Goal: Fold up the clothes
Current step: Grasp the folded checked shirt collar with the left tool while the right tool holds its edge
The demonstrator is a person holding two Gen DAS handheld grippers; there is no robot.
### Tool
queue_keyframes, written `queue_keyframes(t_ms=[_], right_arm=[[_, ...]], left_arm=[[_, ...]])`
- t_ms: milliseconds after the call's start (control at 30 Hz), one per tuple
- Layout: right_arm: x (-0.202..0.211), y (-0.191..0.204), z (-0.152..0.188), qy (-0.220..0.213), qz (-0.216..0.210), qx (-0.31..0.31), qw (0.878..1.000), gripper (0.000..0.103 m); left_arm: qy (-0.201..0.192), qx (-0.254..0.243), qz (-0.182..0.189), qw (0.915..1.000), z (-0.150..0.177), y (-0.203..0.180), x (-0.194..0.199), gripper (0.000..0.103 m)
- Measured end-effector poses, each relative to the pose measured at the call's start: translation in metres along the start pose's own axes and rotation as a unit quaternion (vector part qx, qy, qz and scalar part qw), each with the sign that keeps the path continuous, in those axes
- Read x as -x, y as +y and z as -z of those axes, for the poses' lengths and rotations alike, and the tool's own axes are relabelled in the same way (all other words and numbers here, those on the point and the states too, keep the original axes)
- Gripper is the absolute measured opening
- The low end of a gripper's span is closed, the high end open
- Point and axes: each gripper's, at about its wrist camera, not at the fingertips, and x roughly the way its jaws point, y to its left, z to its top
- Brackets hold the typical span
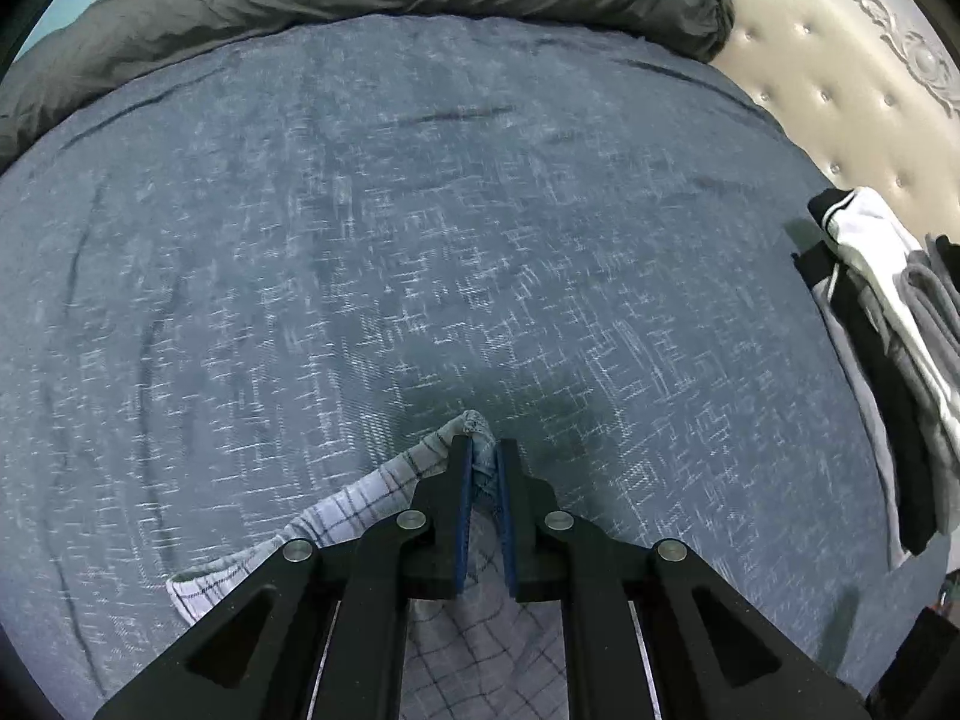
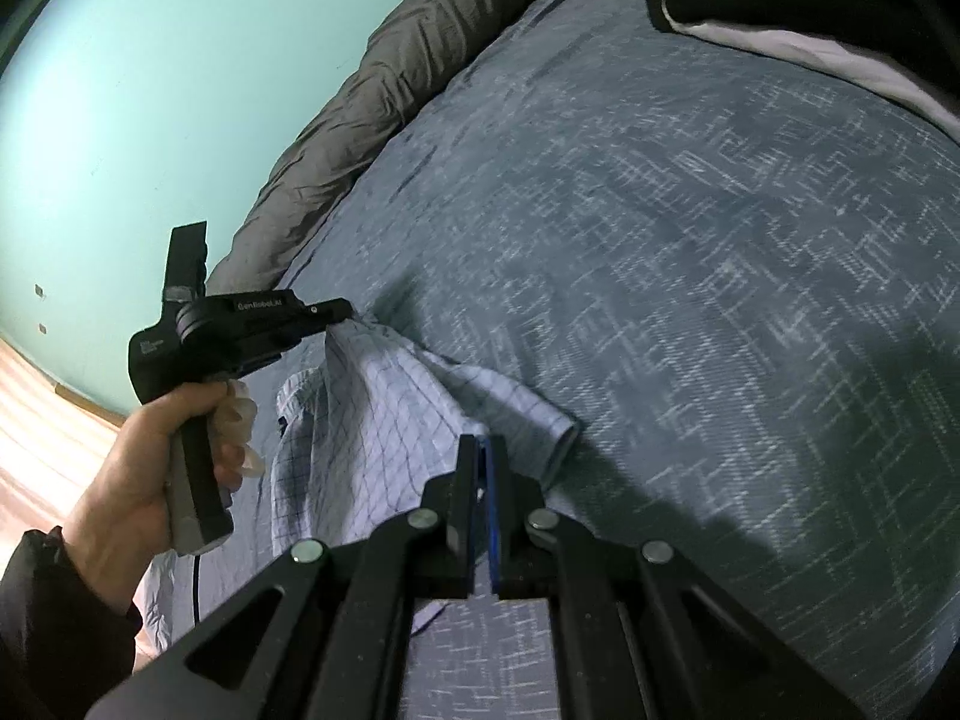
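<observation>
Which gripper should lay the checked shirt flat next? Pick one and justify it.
Probably left. The left gripper pinches a bunched corner of the checked shirt with bare blue bedspread ahead. The right gripper is shut at the shirt's near edge.

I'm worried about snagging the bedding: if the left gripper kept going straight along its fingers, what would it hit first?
Probably the blue bedspread just past its tips. The left gripper, pinching a bunch of the checked shirt, points steeply down at bare cover; depth is uncertain.

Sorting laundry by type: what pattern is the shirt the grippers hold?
Pale shirt with a thin dark grid check, clearest in the right wrist view.
</observation>
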Motion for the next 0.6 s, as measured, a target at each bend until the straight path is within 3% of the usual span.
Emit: queue_keyframes(t_ms=[100,267,400,600], right_arm=[[-0.004,-0.006,0.0,0.006,0.004,-0.007,1.0,0.002],[-0.008,-0.008,0.0,0.009,0.002,-0.016,1.0,0.002],[-0.007,-0.01,-0.001,0.005,0.0,-0.02,1.0,0.002],[-0.005,-0.012,0.0,0.004,-0.001,-0.023,1.0,0.002]], left_arm=[[-0.015,0.01,0.009,0.9998,-0.004,0.008,0.016,0.036],[-0.038,0.01,0.021,0.999,0.007,0.036,0.062,0.037],[-0.045,0.012,0.008,0.9989,0.033,0.068,0.087,0.037],[-0.023,0.032,-0.009,0.9992,0.067,0.105,0.089,0.037]])
